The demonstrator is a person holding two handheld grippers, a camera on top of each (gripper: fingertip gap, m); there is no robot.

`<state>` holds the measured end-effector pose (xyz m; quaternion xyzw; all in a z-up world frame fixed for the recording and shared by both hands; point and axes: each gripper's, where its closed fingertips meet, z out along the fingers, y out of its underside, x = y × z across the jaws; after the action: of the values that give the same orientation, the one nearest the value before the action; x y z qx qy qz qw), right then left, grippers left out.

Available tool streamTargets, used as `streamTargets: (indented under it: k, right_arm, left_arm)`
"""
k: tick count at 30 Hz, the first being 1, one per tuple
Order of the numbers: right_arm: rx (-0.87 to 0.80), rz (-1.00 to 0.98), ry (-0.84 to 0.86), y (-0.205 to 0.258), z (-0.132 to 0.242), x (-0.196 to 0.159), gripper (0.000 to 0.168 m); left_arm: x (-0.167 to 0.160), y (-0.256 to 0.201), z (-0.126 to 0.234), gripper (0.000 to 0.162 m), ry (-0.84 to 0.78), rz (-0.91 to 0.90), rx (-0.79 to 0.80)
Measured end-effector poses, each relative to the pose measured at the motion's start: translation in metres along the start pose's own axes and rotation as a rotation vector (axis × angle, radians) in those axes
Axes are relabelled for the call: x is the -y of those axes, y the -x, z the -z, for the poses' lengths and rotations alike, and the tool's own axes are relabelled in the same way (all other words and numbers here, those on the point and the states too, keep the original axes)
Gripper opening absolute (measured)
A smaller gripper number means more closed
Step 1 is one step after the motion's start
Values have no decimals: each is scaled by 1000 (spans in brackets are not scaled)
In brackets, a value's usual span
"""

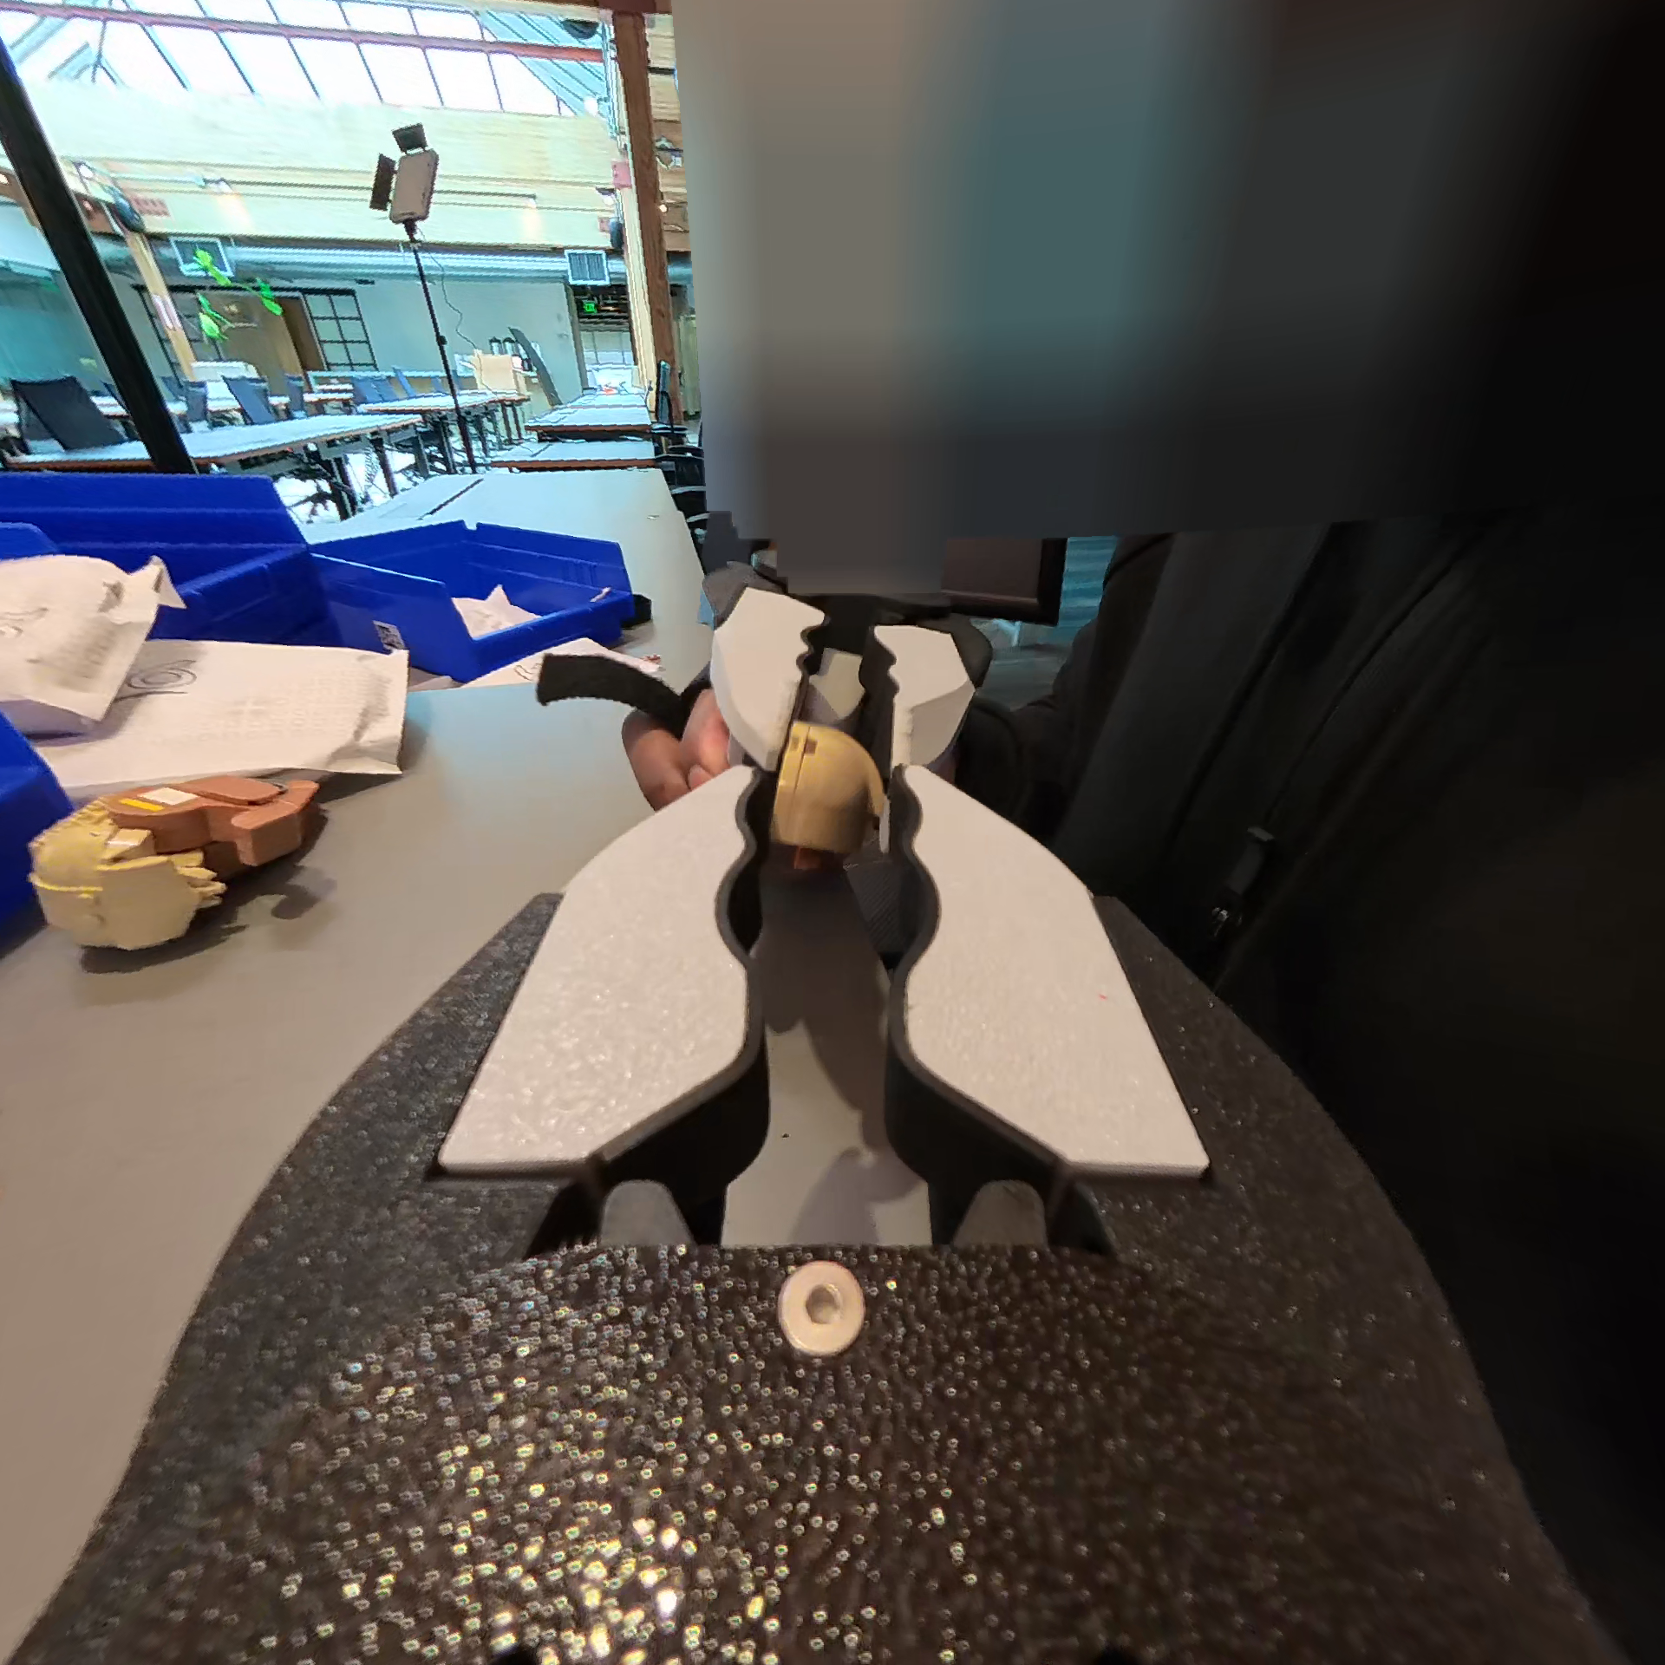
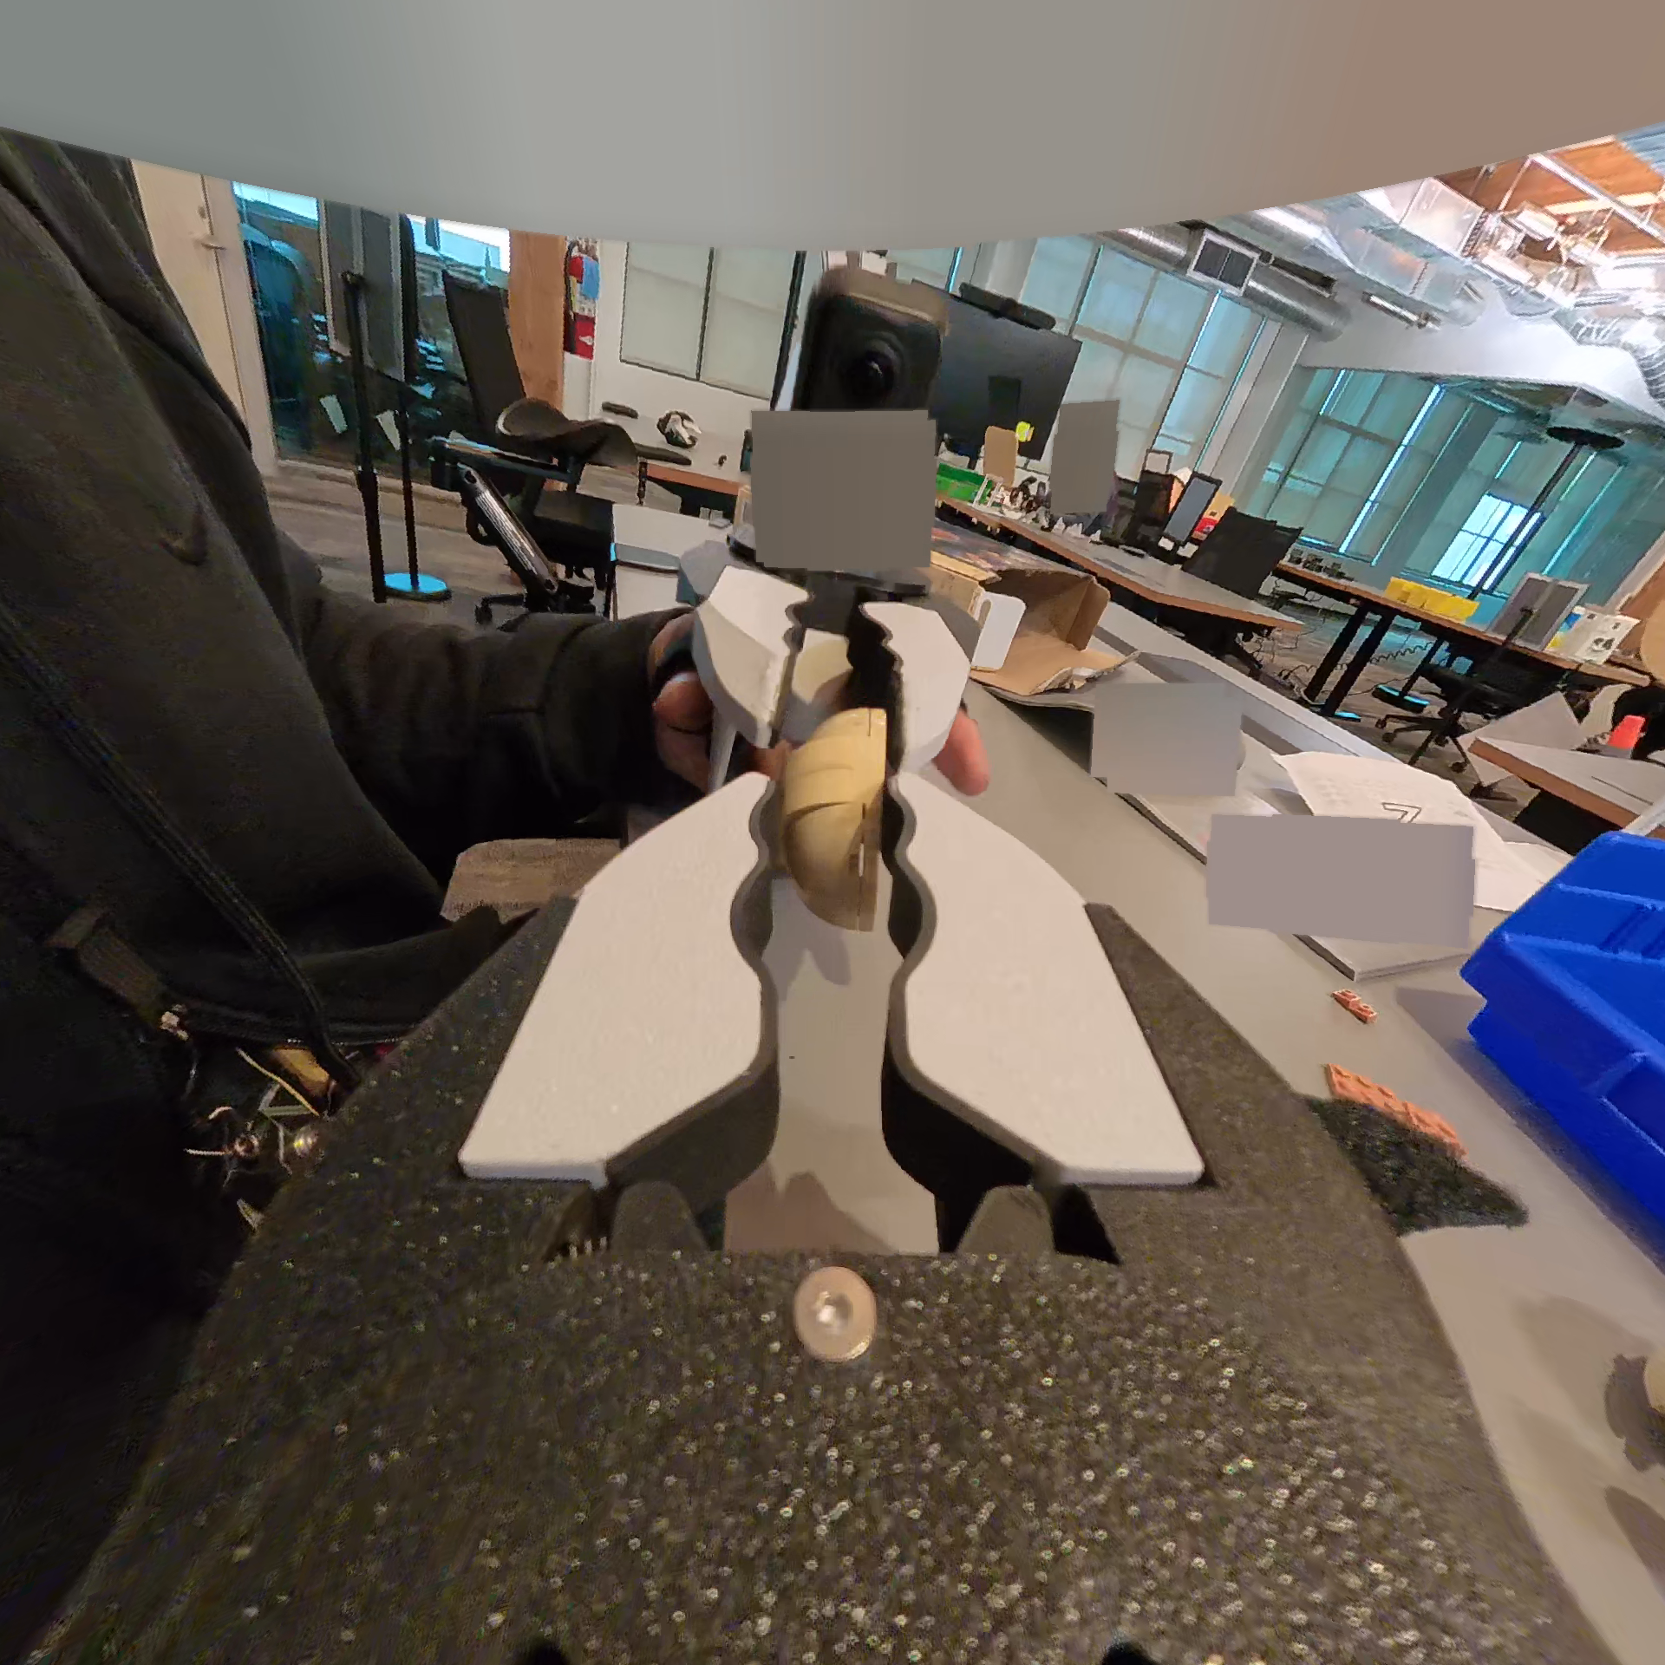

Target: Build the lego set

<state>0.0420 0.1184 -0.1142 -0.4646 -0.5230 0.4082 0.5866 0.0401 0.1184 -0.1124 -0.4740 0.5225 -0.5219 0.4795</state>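
The left hand-held gripper (image 1: 824,811) and the right hand-held gripper (image 2: 833,833) meet tip to tip in the air above the grey bench (image 1: 225,1081), each clamped on the same small tan lego piece (image 1: 815,797), a rounded, curved sub-assembly with a bit of brown showing at its lower end. Judging by this shared grip, the piece is being pressed together or passed across, so this step is not yet finished. To the left of the left hand-held gripper, well apart from it, a built chunk of tan and brown bricks (image 1: 171,856) lies on the bench near white paper bags (image 1: 234,721) and blue bins (image 1: 468,595). To the right of the right hand-held gripper, loose brown plates (image 2: 1392,1104) wait beside another blue bin (image 2: 1586,982). The build looks partway: some sections made, loose parts left.
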Motion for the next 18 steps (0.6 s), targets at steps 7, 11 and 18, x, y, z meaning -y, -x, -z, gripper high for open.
streamTargets:
  k: [7,11,18]
  right_arm:
    - [29,11,53,4,-2,-6,21]
    - [40,5,45,4,-1,-5,21]
    - [-100,-67,-64,-17,7,7,26]
  left_arm:
    - [-13,-1,-8,25,106,-87,10]
    - [-12,-2,-9,23,99,-102,9]
    - [12,7,-1,22,-109,-60,125]
